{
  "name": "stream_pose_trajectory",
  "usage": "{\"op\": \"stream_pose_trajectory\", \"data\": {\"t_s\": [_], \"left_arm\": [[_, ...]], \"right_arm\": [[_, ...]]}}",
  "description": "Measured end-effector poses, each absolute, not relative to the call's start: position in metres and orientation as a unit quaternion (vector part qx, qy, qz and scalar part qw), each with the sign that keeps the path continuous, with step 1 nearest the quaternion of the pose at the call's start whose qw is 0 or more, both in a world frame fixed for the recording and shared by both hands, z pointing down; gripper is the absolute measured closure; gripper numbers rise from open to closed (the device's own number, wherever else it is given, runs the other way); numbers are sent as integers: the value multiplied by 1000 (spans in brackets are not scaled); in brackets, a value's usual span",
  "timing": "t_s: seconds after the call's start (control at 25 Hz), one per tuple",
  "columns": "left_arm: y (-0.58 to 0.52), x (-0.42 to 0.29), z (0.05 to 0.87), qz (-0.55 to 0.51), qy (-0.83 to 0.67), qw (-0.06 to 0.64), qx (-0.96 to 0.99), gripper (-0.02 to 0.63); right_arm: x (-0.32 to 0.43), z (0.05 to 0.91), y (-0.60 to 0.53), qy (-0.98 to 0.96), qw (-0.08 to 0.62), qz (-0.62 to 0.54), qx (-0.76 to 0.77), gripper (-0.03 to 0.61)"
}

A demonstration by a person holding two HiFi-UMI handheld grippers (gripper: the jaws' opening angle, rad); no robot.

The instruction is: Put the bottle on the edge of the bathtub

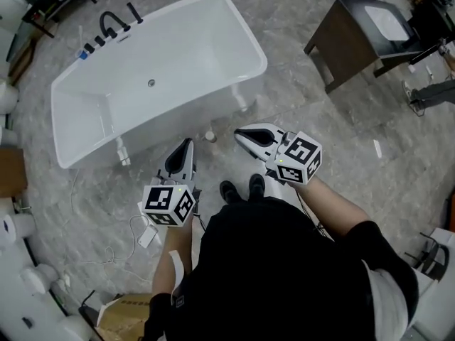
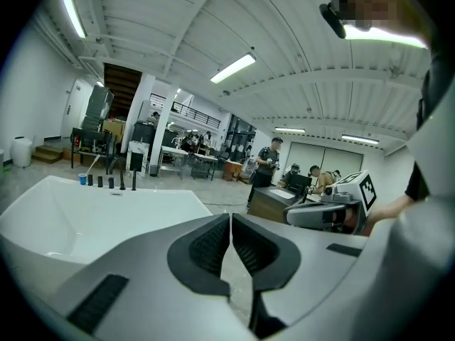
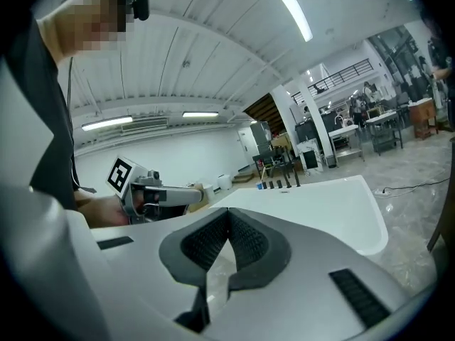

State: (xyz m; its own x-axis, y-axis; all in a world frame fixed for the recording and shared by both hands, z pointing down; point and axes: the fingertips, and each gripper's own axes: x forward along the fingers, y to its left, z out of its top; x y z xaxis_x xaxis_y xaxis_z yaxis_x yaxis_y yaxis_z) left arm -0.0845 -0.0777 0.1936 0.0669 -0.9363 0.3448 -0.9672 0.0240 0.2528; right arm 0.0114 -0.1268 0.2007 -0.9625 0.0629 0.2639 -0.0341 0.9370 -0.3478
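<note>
Bottle (image 1: 210, 136): seemingly the small pale thing standing on the floor just beside the near wall of the bathtub (image 1: 213, 87), though too small to tell for sure. Left gripper (image 1: 188, 143) and right gripper (image 1: 239, 133) both pressed together, holding nothing. Best to spread one pair, come down around the body, pinch squarely, then set it upright on the flat rim. Missing from both gripper views; cap and shape unclear.

The head view looks steeply down from above the person onto the left gripper (image 1: 188, 143), the right gripper (image 1: 239, 134) and the tub (image 1: 178, 55) beyond their jaws. Each gripper view sits close behind its own jaws, facing almost level. Both share the tub ahead, and each shows the other gripper alongside.
</note>
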Motion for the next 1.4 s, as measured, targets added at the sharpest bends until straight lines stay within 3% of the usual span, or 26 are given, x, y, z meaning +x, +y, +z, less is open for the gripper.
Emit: {"op": "stream_pose_trajectory", "data": {"t_s": [0.36, 0.76, 1.04, 1.4], "left_arm": [[-90, -102, 128, 14, -696, 180, 695, 589], [-123, -132, 57, 26, -716, 111, 689, 589], [-128, -142, 56, 46, -727, 99, 678, 589], [-128, -138, 71, 43, -730, 118, 671, 590]], "right_arm": [[36, 130, -163, -988, 97, 117, 20, 551], [11, 29, -209, -996, -12, 82, 37, 551], [-3, 23, -215, -999, 11, 14, 42, 551], [0, 59, -218, -994, 6, 92, 60, 551]]}}
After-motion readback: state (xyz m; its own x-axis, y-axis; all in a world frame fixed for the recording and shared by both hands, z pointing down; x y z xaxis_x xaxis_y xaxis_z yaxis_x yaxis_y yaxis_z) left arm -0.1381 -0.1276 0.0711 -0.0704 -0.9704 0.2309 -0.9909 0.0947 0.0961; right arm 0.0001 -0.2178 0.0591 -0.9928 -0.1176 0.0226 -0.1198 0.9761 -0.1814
